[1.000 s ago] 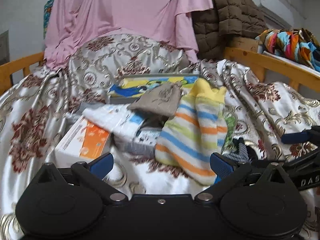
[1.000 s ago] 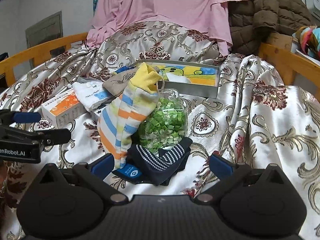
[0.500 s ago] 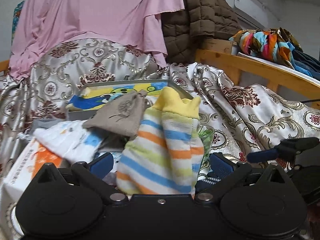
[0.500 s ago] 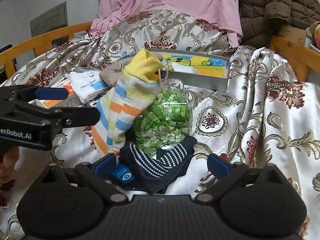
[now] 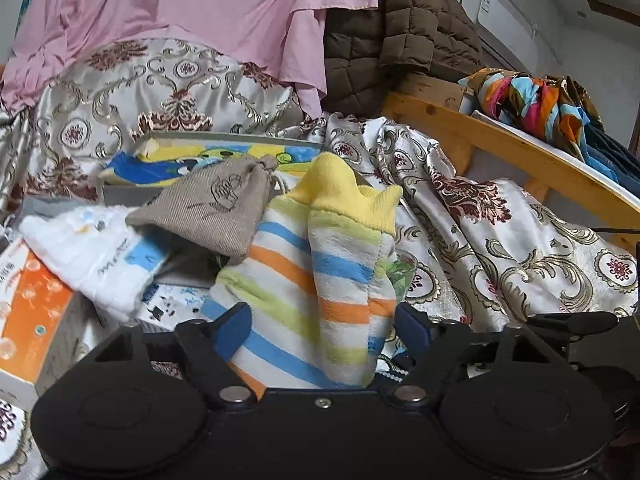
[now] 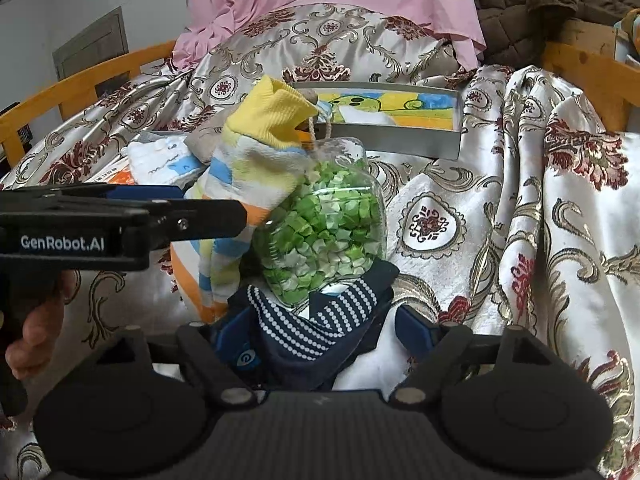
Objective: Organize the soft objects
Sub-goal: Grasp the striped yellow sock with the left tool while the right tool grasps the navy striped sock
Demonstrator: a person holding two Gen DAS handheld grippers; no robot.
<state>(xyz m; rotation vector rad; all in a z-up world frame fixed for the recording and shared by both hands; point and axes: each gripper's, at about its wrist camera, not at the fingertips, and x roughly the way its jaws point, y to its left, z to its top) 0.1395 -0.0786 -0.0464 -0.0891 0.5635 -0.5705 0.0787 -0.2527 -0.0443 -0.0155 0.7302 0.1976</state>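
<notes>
Fingers of the left gripper (image 5: 318,326), blue-padded, straddle the lower end of the fluffy striped sock with the yellow cuff (image 5: 320,264) at lower centre of the left wrist view. Its jaws have just been closing, and the pads sit at the sock's two edges; whether they already press cannot be told. A good pick, by judgement, means closing fully on both layers of the plush and lifting gently, since the sock leans on other things. Left of it lies a beige drawstring cloth pouch (image 5: 212,210), tied shut, its contents unseen. Further left sit a white folded cloth with blue print (image 5: 92,256) and an orange-and-white cardboard box (image 5: 30,312). Behind, a shallow grey tray (image 5: 224,140) holds a yellow-and-blue picture.

From the right wrist view, the right gripper (image 6: 320,330) straddles a navy sock with white dotted stripes (image 6: 316,328) at bottom centre. Its jaws have just been closing too, with the sock between them, yet the right pad stands clear of the fabric, so nothing is gripped yet. It should take the bunched middle, not the label. Just above, a clear plastic jar (image 6: 328,216) lies on its side, full of small green folded paper pieces, and it touches both socks, so it may roll. At left the other gripper reaches in sideways against the striped sock.
</notes>
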